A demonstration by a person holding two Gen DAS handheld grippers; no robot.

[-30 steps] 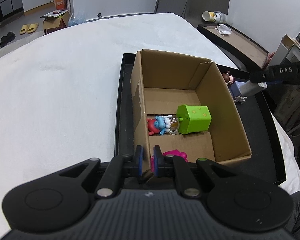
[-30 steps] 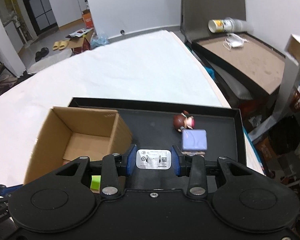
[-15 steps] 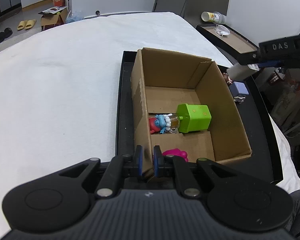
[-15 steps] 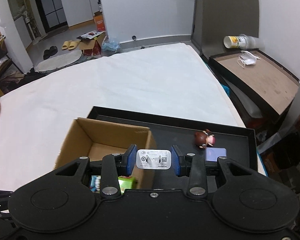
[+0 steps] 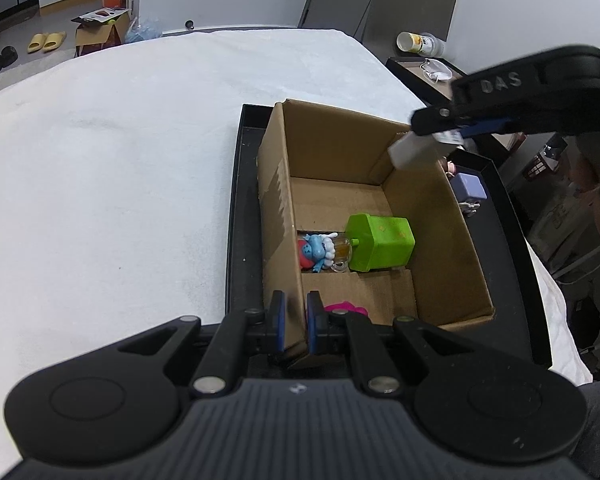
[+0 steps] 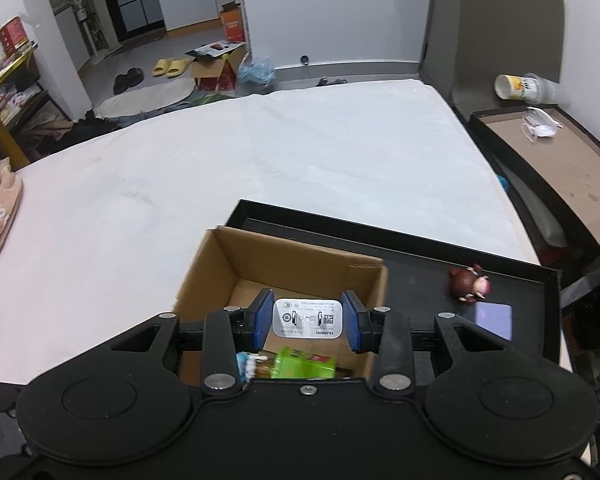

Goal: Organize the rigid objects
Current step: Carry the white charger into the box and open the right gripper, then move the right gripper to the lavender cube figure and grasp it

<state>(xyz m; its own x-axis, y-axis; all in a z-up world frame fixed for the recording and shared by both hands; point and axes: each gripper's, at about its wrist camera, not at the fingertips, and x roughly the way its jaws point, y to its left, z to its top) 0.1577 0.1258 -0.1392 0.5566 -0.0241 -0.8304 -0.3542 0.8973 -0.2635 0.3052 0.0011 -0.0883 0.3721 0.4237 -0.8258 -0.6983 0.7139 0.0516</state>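
Note:
An open cardboard box (image 5: 444,240) (image 6: 204,276) stands in a black tray (image 5: 236,216) (image 6: 420,248) on the white cover. My left gripper (image 5: 294,324) is shut on the box's near wall. Inside lie a green block toy (image 5: 380,242) (image 6: 300,366), a red and blue figure (image 5: 316,250) and a pink toy (image 5: 346,308). My right gripper (image 6: 306,320) is shut on a white charger (image 6: 306,318) (image 5: 414,150) and hangs over the box's far right corner. A brown-haired figurine (image 6: 468,282) and a lilac cube (image 6: 494,320) (image 5: 468,190) lie in the tray beside the box.
A low brown table (image 6: 560,160) with a cup (image 6: 524,88) and a mask (image 6: 540,128) stands at the right. Cardboard boxes (image 6: 216,68) and slippers (image 6: 170,66) lie on the floor beyond the white cover (image 6: 260,160).
My right gripper has carried the charger left, from over the tray and cube to above the box. The left gripper has kept its hold on the box wall.

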